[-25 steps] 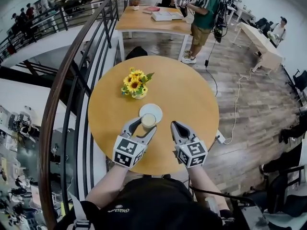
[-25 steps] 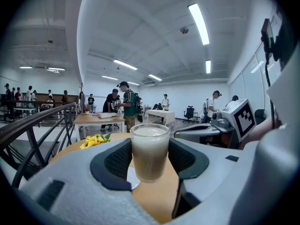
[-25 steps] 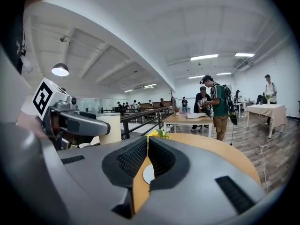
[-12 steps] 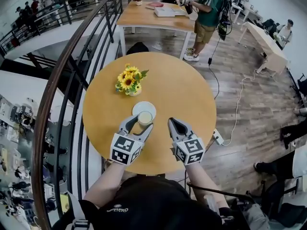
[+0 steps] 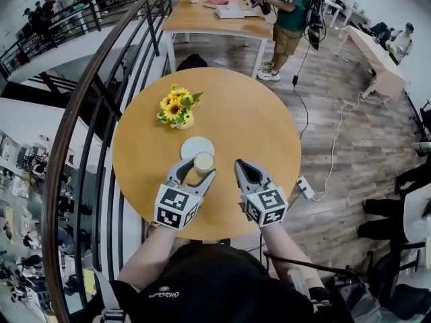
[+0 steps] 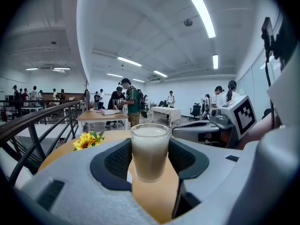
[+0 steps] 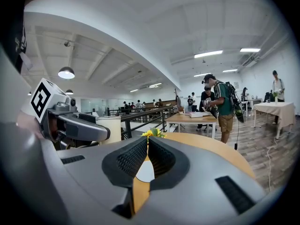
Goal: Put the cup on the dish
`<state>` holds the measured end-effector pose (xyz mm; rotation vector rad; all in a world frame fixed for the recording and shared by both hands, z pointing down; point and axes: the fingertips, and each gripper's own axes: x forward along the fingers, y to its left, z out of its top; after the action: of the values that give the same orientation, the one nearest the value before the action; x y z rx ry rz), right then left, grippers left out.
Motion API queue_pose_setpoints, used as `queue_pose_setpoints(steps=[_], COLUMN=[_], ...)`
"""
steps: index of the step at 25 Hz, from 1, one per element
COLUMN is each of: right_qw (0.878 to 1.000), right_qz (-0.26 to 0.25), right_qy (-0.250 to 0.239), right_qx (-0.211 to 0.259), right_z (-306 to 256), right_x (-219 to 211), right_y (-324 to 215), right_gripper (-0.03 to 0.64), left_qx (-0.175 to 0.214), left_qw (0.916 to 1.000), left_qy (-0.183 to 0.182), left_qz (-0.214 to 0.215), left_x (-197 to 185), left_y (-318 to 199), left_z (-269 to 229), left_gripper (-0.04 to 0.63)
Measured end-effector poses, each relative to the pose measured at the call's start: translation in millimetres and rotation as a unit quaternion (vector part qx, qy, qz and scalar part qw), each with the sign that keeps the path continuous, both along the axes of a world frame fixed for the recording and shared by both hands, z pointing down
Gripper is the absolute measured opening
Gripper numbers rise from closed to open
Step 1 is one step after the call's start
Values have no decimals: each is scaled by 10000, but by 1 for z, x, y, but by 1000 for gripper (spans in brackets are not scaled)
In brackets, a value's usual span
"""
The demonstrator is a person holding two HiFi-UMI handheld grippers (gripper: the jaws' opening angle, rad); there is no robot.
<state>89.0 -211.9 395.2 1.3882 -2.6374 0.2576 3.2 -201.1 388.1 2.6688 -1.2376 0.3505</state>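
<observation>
two grippers over a round wooden desk (image 5: 256, 113), with the person's forearms (image 5: 151, 254) below them. the left gripper (image 5: 197, 169) has its jaws set wide and clamped on the cup (image 6: 150, 151), dark pads against both sides of the glass. the cup is a clear tumbler, upright, filled almost to the rim with a pale creamy drink. in the head view it sits at the near right edge of the dish (image 5: 192, 143) and overlaps the rim. cannot tell if its base touches the desk or hangs just above it. the dish is small, white and round, lying flat near the middle of the desk.

the right gripper (image 5: 241, 167) has its jaws almost together with only a thin slit between the pads, gripping nothing. in the right gripper view a bit of the white dish and the yellow flowers show through that slit. it is just right of the left gripper, apart from it, and both point away from the person toward the middle of the desk.

a small bunch of sunflowers (image 5: 175, 108) in a little pot stands beyond the dish to its left, near it but not touching. a dark metal railing (image 5: 101, 113) curves along the left side of the desk. further back there is a second desk (image 5: 202, 20) with books on it. a person in a green shirt (image 5: 293, 9) stands at its right end. the wood floor (image 5: 350, 167) at right has cables lying across it.
</observation>
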Motion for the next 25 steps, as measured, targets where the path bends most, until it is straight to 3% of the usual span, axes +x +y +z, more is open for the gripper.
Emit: queue_pose_setpoints(steps=[11,25], right_qw=[9995,9949], right_qz=[-105,-129], right_qy=[69,132], right_qx=[-292,-993], right_z=[26,94], right_x=[-16,-29], right_y=[8,-17], right_gripper=[7,6], left_qx=[-199,-858], left_qw=[9998,9962], left_qy=[-51,-125], left_qz=[-23,9], left_x=[-9,-12], left_y=[7,-14], left_z=[22,91], left_gripper=[241,241])
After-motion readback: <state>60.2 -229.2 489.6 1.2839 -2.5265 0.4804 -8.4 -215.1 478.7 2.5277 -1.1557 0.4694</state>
